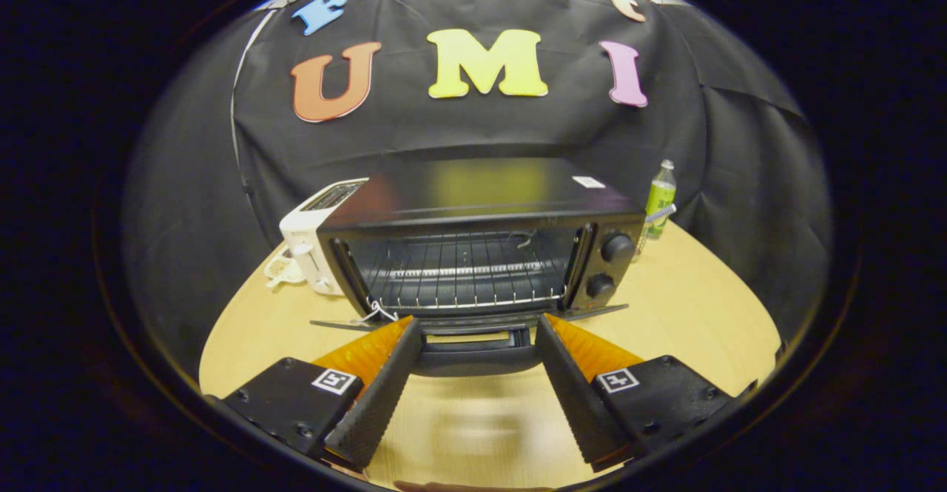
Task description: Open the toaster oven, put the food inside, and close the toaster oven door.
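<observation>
The black toaster oven (473, 244) stands at twelve o'clock from the fingers, two knobs (616, 248) at its three o'clock side. Its door (473, 329) lies folded down flat, baring the wire rack (466, 285).

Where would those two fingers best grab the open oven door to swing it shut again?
Probably by the door handle, the bar along the free front edge of the lowered door of the toaster oven. It lies crosswise just ahead of the open gripper, so coming straight in from the front suits it; a turned wrist, one finger above and one below, would pinch the bar.
</observation>
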Available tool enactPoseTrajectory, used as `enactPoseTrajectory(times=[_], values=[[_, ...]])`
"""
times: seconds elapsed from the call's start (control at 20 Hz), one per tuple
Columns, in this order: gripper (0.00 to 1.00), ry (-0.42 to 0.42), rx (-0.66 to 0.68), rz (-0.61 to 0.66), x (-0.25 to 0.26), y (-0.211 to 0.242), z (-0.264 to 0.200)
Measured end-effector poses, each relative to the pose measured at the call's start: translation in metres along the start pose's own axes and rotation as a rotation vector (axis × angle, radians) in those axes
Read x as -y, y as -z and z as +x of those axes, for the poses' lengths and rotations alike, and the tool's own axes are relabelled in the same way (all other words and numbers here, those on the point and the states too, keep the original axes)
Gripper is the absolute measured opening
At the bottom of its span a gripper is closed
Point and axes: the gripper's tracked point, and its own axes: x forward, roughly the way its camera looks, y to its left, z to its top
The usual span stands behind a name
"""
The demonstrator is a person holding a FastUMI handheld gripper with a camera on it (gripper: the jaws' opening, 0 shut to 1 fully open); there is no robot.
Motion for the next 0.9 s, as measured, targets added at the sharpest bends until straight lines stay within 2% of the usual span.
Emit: enactPoseTrajectory(times=[0.15,0.3,0.55,0.7,0.85,0.9], values=[[1.00,-0.014,-0.048,-0.001,0.006,0.026,-0.006],[1.00,-0.009,-0.029,-0.063,0.007,0.035,-0.004],[1.00,-0.011,-0.081,-0.043,0.018,0.071,0.004],[1.00,-0.028,-0.161,-0.003,0.023,0.095,0.014],[0.97,-0.012,-0.128,-0.015,0.029,0.087,0.014],[0.97,-0.029,-0.128,-0.019,0.028,0.082,0.009]])
